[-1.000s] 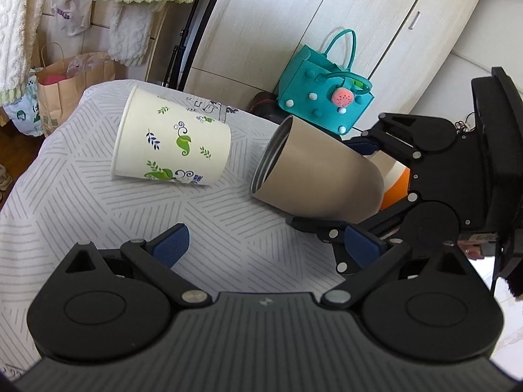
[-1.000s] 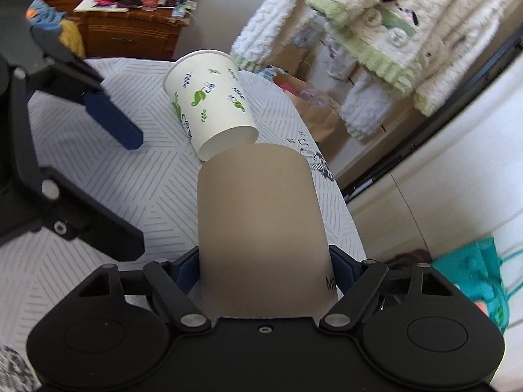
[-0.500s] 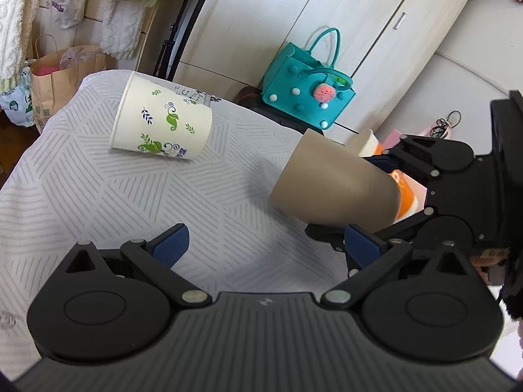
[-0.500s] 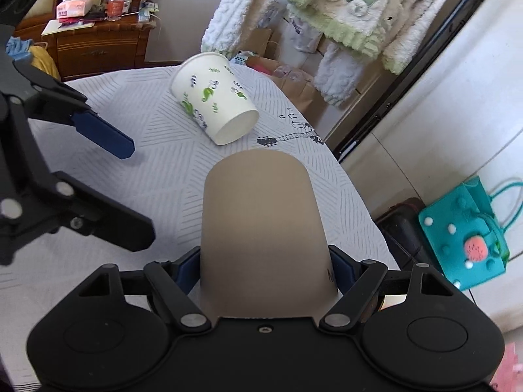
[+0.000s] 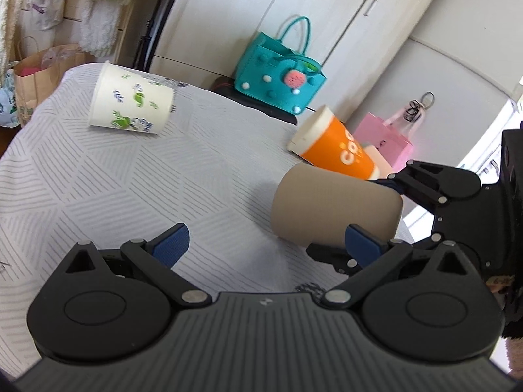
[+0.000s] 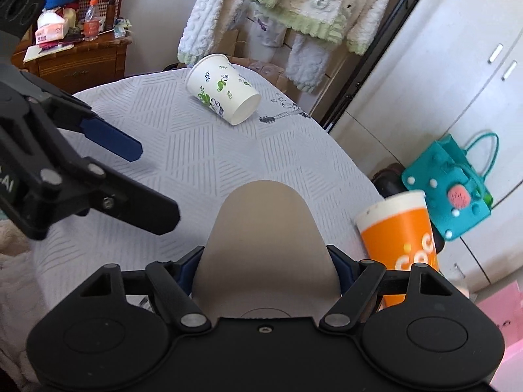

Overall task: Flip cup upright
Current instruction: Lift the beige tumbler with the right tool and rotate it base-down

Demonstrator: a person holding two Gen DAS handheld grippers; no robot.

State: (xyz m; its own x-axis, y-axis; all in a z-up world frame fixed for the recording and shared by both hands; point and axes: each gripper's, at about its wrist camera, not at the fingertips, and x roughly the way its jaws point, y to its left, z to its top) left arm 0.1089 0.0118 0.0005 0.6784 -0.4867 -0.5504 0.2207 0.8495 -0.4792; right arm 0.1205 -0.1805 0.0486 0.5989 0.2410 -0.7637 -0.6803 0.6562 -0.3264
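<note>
Gripping the tan cup, right fingers clamp its sides; left fingers apart.

Plain tan paper cup: matt, smooth. White leaf-printed paper cup: matt. Orange paper cup: slight sheen. Grey-white quilted cloth surface: ribbed. Black hand-held gripper: matt plastic, blue pads.

Orange cup half hidden behind the right tool, its lettering cut short.
</note>
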